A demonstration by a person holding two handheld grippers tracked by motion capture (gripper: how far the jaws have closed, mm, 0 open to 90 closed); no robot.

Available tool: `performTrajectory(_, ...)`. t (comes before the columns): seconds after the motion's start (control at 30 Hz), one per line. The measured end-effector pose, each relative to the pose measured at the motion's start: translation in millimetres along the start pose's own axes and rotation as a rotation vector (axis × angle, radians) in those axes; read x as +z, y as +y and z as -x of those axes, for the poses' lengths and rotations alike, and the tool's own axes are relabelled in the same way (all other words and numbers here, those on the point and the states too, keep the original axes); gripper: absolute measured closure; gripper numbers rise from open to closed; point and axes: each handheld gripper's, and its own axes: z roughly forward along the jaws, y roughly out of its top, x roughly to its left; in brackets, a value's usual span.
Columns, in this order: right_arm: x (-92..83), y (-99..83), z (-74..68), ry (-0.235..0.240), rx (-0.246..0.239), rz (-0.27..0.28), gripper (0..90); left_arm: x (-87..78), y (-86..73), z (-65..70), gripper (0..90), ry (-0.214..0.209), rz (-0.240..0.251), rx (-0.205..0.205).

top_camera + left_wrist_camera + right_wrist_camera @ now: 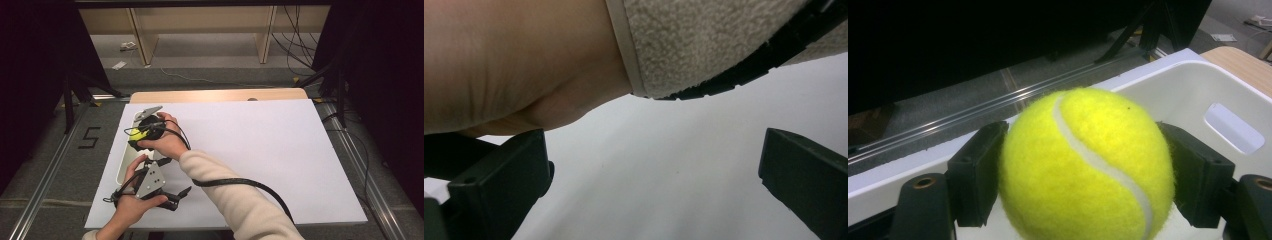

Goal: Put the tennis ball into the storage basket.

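The tennis ball (1087,167) is bright yellow and fuzzy, with one white curved seam across it. It sits between the two black jaws of the right gripper (136,135), which clamp it at 9 and 3 o'clock, above the white bin (1193,90) at the table's left edge. The left gripper (654,185) is released, its jaws wide apart over the white sheet (684,150), at 6 o'clock from the ball.

The tennis ball (1087,167) hides the white bin's (1193,85) floor (its underside cropped)
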Motion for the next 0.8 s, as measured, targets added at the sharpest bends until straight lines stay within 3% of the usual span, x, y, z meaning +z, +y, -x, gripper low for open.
performTrajectory(0.27, 1.2, -1.6, 0.0, -0.002, -0.002, -0.008, 25.7, -0.1, 0.0, 0.0, 0.0, 0.001, 0.002, -0.002)
performTrajectory(0.5, -4.6, 5.0, 0.7, 0.0, -0.001, 0.027, 21.0, 0.1, 0.2, 0.2, 0.0, -0.001, 0.001, 0.0)
performTrajectory(0.8, -13.0, 6.1, 1.7, -0.005, -0.007, 0.034, 18.5, 0.2, -0.1, 0.2, 0.0, -0.001, 0.0, 0.0)
